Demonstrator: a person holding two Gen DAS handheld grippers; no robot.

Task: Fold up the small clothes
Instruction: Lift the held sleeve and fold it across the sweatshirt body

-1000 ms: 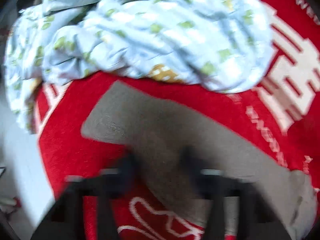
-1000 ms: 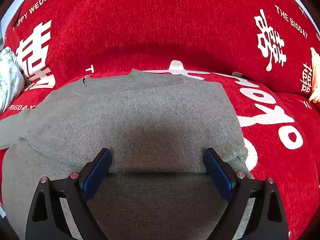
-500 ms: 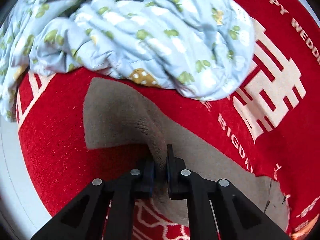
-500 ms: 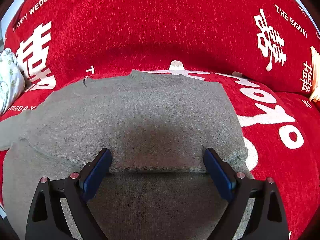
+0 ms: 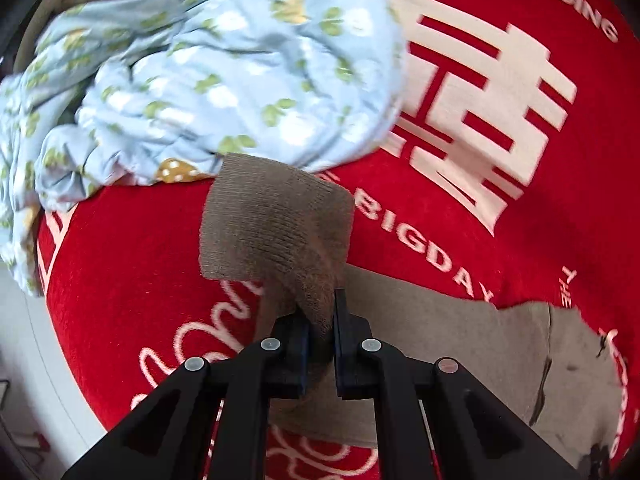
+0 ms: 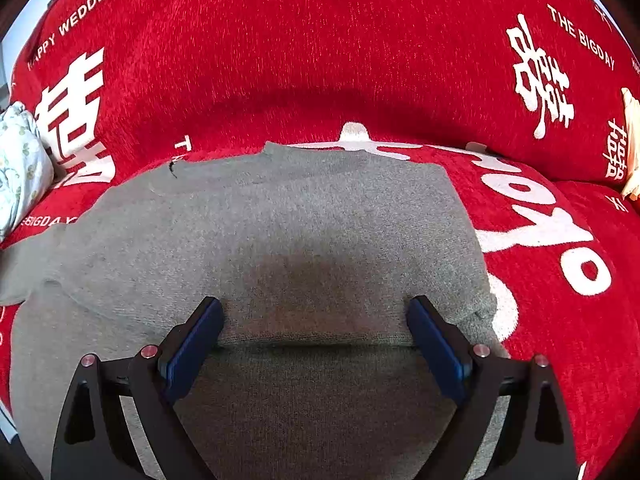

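1. A red cover (image 6: 320, 40) of nubby, plush-looking fabric with white woven lettering and large characters is spreading over a cushioned seat and its backrest, carrying everything else.
2. A grey knitted sweater (image 6: 300, 220) with a fine, flat knit is lying spread on the seat part of the cover, its neckline pointing toward the backrest and its body running back toward the front edge; a fold line is crossing it between the right gripper's fingers.
3. A crumpled, thin pale-blue garment (image 5: 224, 68) printed with green leaves is sitting bunched near the cover's left end, just beyond the sweater's sleeve.
4. The sweater's sleeve (image 5: 276, 224), with its ribbed, squared-off cuff, is standing lifted off the cover, its long axis running from the pinch up toward the blue garment.
5. The right gripper (image 6: 314, 334) is resting spread wide over the sweater, blue-padded fingers (image 6: 192, 344) well apart, gripping nothing.
6. The left gripper (image 5: 320, 320) is pinching narrow on the sleeve, knit bunching between its black fingers.
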